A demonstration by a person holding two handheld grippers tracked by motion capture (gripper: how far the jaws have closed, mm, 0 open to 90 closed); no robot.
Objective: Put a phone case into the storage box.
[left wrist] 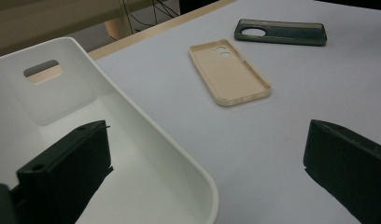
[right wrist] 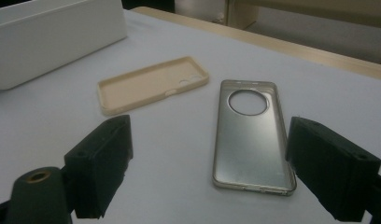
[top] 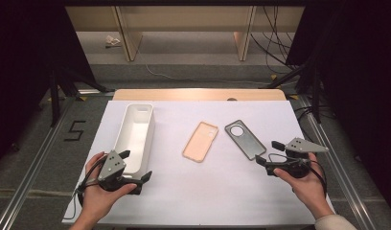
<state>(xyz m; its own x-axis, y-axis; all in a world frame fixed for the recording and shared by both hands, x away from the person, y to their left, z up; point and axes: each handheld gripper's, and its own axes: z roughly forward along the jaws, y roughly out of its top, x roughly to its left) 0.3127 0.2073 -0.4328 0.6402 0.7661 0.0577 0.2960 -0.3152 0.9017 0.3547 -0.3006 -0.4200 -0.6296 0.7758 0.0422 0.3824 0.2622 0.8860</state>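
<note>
Now we held both sets of jaws spread wide and empty: left gripper [top: 136,167] over the bin [top: 136,132], right gripper [top: 269,152] beside the grey case [top: 245,139].

bin [top: 136,134]: sits right ahead of the left gripper [top: 135,168], near end just beside it, one jaw over the inside
first phone case [top: 201,141]: out ahead and to the right of the left gripper, roughly between the two grippers
second phone case [top: 245,139]: just ahead of the right gripper [top: 268,153], right of the first case, the two near but apart
table [top: 208,191]: everything lies flat on it, both grippers at its near edge
</note>
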